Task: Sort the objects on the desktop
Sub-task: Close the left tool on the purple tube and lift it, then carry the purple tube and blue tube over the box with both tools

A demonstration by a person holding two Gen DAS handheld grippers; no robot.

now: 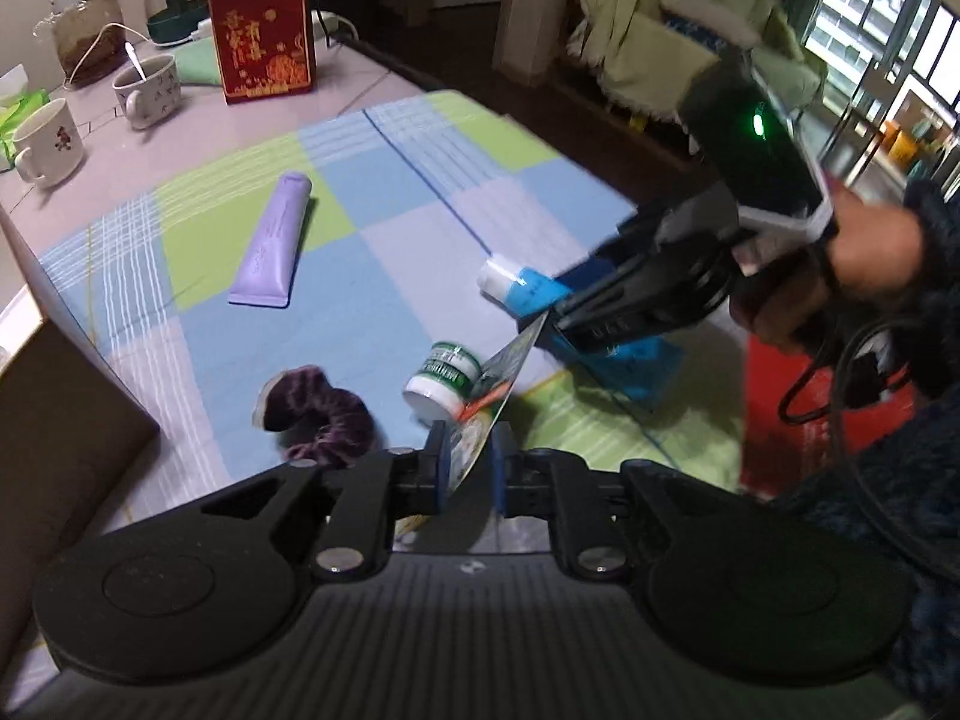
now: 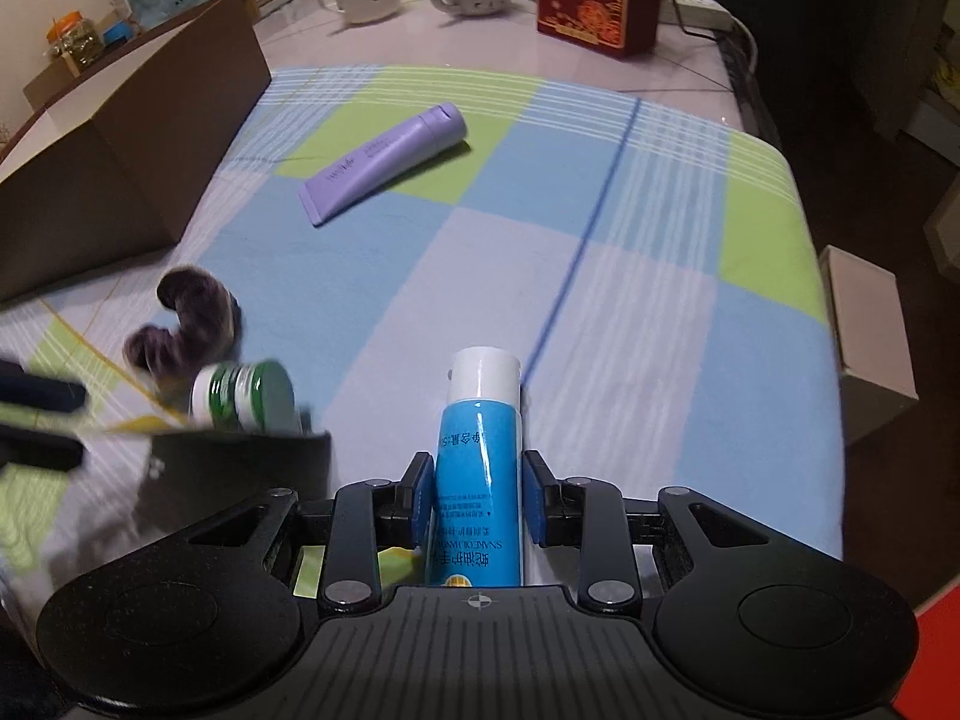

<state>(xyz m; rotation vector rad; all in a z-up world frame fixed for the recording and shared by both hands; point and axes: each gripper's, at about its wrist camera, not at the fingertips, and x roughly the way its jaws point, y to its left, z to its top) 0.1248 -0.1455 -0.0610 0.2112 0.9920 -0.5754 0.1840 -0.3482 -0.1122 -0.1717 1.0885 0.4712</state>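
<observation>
With the right hand-held gripper (image 2: 477, 498) closed around the blue white-capped plastic tube (image 2: 477, 480) above the checked cloth (image 2: 630, 300) and the left hand-held gripper (image 1: 470, 468) apparently pinching a thin printed packet (image 1: 492, 402), carry both level, squeezing lightly.

Checked cloth (image 2: 630, 276) on table (image 1: 336, 90), purple tube (image 2: 384, 163)

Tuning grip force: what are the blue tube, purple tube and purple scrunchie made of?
Blue tube: glossy soft plastic by its sheen, hard-looking white cap. Purple tube: matte plastic, probably squeezable given its flat crimped end. Purple scrunchie: fuzzy, velvet-like fabric, likely soft.
</observation>
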